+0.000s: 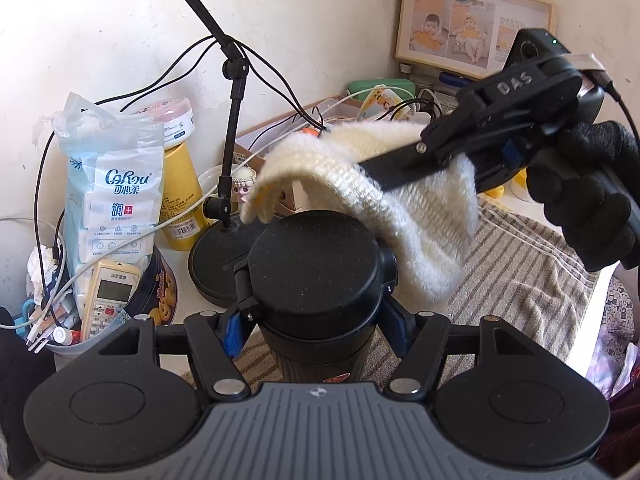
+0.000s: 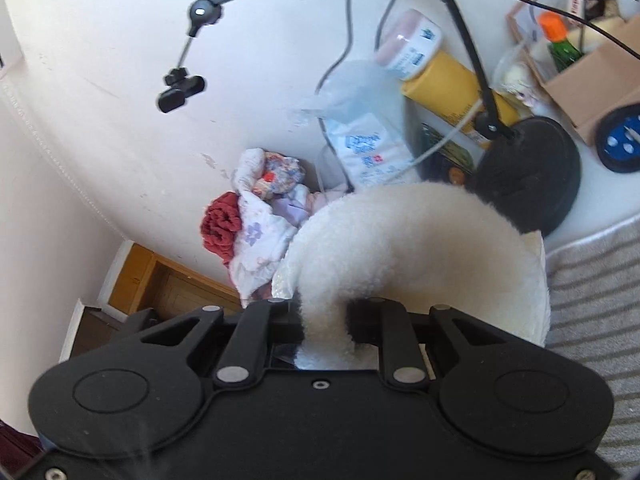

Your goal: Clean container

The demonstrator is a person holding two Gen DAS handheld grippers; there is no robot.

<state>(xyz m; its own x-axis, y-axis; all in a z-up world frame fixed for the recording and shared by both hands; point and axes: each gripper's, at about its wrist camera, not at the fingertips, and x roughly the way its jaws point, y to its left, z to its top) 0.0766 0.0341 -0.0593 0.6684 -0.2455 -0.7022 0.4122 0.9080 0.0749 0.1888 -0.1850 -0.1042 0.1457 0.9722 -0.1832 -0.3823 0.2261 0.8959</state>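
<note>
Black container (image 1: 316,280) stands upright, clamped by left gripper (image 1: 316,320); right gripper (image 2: 326,320) pinches cream cloth (image 2: 404,240).

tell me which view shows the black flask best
The left wrist view: the black flask stands centred with its lid in full sight, clamped by the left hand-held gripper. In the right wrist view, I can't make it out at all; the white cloth fills the middle.

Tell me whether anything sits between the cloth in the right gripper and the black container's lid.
Nothing visible does. The cream cloth, pinched in the right gripper, drapes just above and behind the black container, which the left gripper clamps; only open air lies between cloth and lid.
</note>
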